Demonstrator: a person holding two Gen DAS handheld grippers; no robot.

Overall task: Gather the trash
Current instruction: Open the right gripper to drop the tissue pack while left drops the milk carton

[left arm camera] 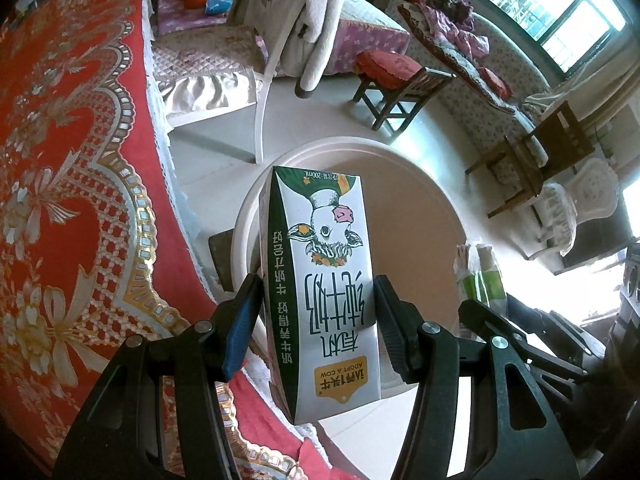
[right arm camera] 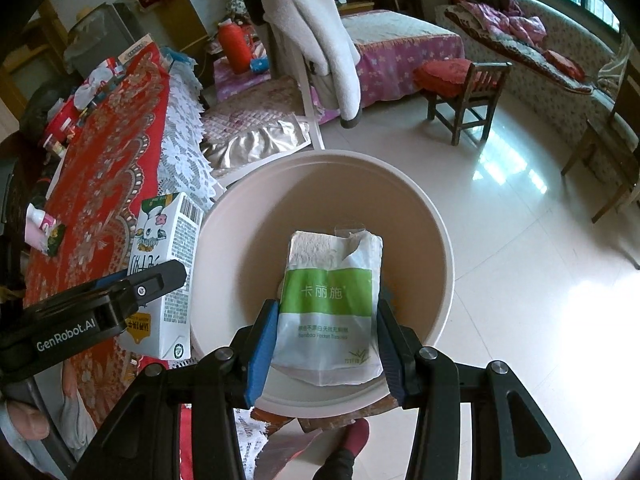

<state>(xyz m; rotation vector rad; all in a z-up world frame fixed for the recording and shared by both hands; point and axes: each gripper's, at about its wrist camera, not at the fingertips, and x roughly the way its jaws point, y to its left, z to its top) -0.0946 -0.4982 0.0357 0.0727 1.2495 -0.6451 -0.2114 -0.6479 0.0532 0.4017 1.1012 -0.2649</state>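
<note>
Above the bin [right arm camera: 436, 240], a round cream tub on the tiled floor beside the tabletop [right arm camera: 104, 168], both grippers hang tilted steeply downward. Left gripper [left arm camera: 318, 300]: its fingers [left arm camera: 244, 316] stand part-way apart and press both sides of a milk carton [left arm camera: 320, 280], white and green with a cow drawing, printed side facing the camera upside down, held over the bin's near-left rim. Right gripper [right arm camera: 326, 332]: its fingers [right arm camera: 262, 354] are narrower and clamp a tissue pack [right arm camera: 330, 304], clear wrapper with a green band, torn open at its far end, hanging over the middle of the bin. From the right wrist view the carton sits just left of the rim.
</note>
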